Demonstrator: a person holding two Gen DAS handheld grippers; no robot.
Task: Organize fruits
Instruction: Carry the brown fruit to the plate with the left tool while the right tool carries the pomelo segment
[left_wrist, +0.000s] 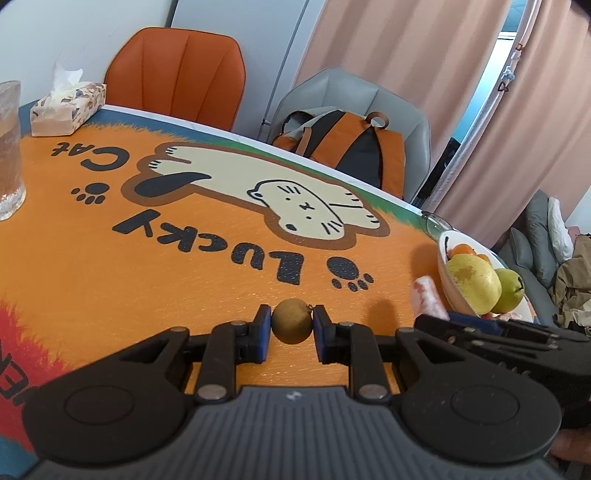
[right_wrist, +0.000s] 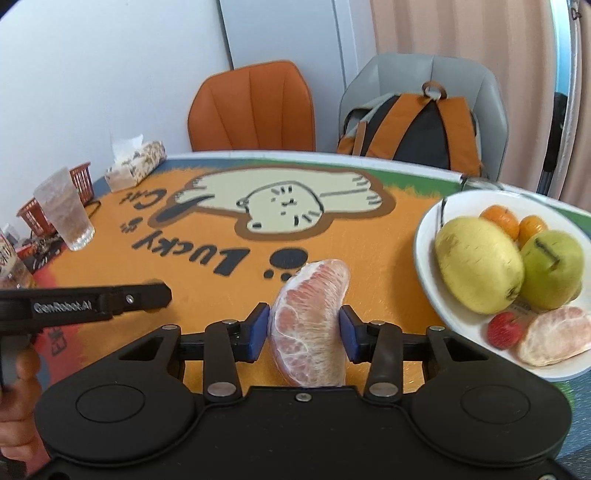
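Your left gripper (left_wrist: 292, 322): jaws nearly together, pinching small brown fruit (left_wrist: 292, 320) above mat (left_wrist: 184, 280). Your right gripper (right_wrist: 303, 324): jaws narrowed, pads pressing pomelo segment (right_wrist: 309, 321), just left of bowl (right_wrist: 424, 254) holding other fruit.

The printed table mat (right_wrist: 207, 291) is bright orange, with a cream cartoon cat (right_wrist: 284, 206) outlined in brown and black lettering and paw prints. The peeled pomelo segment (right_wrist: 310, 325) is pale pink under white membrane. The small round longan (left_wrist: 292, 320) is dull brown. In the white oval bowl (right_wrist: 428, 273) lie a yellow pomelo (right_wrist: 476, 266), a green pear (right_wrist: 554, 269), two orange tangerines (right_wrist: 502, 218) and a small red fruit (right_wrist: 504, 329). Both grippers' finger pads (right_wrist: 258, 332) are blue on black frames.
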